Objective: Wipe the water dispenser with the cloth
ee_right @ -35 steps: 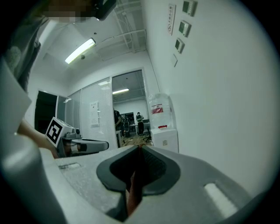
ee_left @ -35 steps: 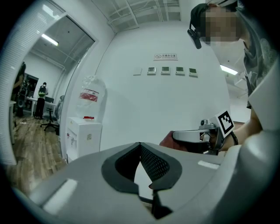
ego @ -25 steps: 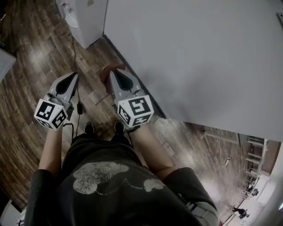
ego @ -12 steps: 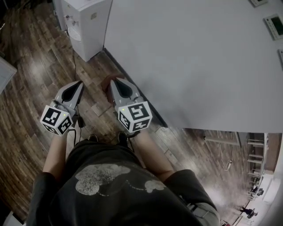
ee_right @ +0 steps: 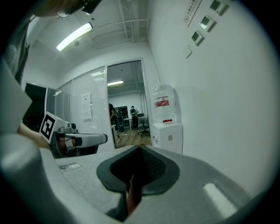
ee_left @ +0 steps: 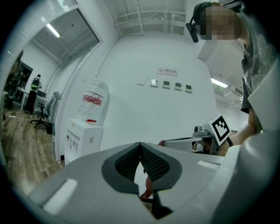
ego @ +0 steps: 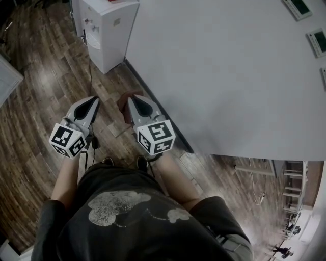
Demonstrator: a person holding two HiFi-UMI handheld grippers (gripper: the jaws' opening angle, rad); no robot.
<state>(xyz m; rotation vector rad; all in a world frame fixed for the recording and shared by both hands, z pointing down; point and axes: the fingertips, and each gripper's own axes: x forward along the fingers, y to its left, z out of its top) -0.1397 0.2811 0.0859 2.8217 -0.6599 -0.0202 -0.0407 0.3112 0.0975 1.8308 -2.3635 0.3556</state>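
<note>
Water dispenser (ego: pixel 108 31) sits upper left of head view, well apart from both grippers. Right gripper (ego: pixel 131 98) fingers are clenched on the reddish-brown cloth (ego: pixel 124 103). Left gripper (ego: pixel 95 99) fingers are pressed together, apparently on nothing. Approach step, likely: walk in close, grip the cloth firmly, and lead with its loose part flat onto the white casing.

A plain white wall (ego: pixel 229 76) fills the upper right of the head view, with small control panels (ego: pixel 298 6) at its top right corner and a dark baseboard (ego: pixel 133 72) along its foot. Dark wood-plank floor (ego: pixel 35 102) covers the left. In the right gripper view, a ceiling strip light (ee_right: pixel 74 36) glows at upper left above an open doorway (ee_right: pixel 127 100).
</note>
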